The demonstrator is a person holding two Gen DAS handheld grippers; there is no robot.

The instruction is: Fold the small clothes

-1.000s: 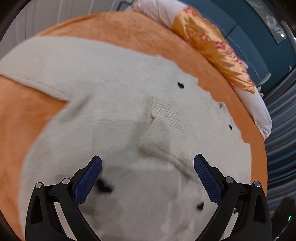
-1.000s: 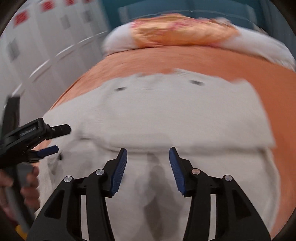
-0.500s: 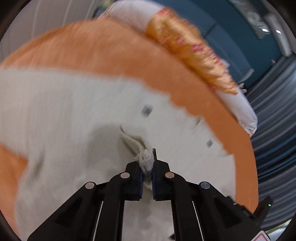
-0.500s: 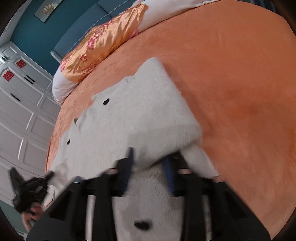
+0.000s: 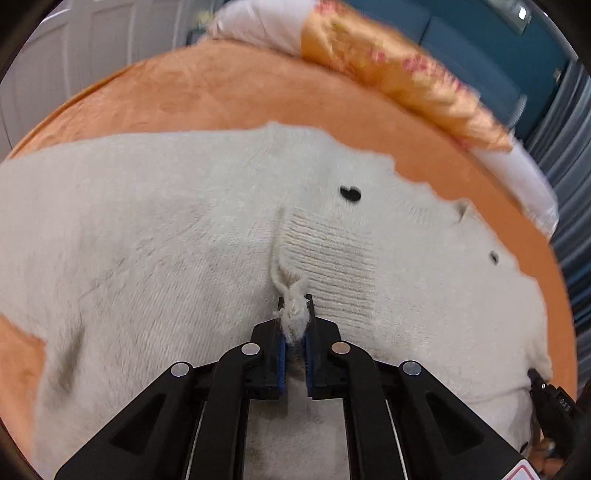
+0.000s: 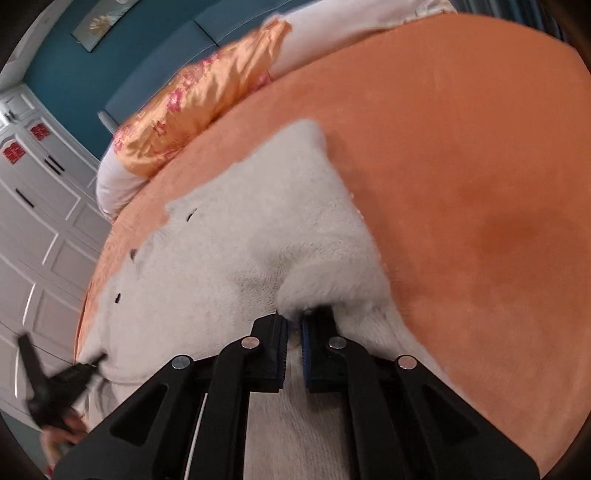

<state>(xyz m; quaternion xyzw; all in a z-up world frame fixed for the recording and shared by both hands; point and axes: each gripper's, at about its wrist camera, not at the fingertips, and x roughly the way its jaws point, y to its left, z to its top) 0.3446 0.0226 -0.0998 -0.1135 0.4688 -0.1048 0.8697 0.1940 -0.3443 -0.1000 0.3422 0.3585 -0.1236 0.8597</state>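
A: Where's the sweater?
B: Flat on the orange blanket. Cream knit, black buttons.

A: Left gripper?
B: Clamped on a pinch of knit by the ribbed patch. A tuft sticks up between the blue pads.

A: Right gripper?
B: Clamped too, on a bunched fold at the sweater's right edge.

A: Anything only one view has?
B: Left view shows the ribbing and the tuft clearly, plus the right tool's tip at its lower right edge. Right view shows the left tool, blurred, at the sweater's far left edge, white cupboards and a wall picture. Both catch the floral pillow.

A: Blanket right of the sweater?
B: Only the right view covers that.
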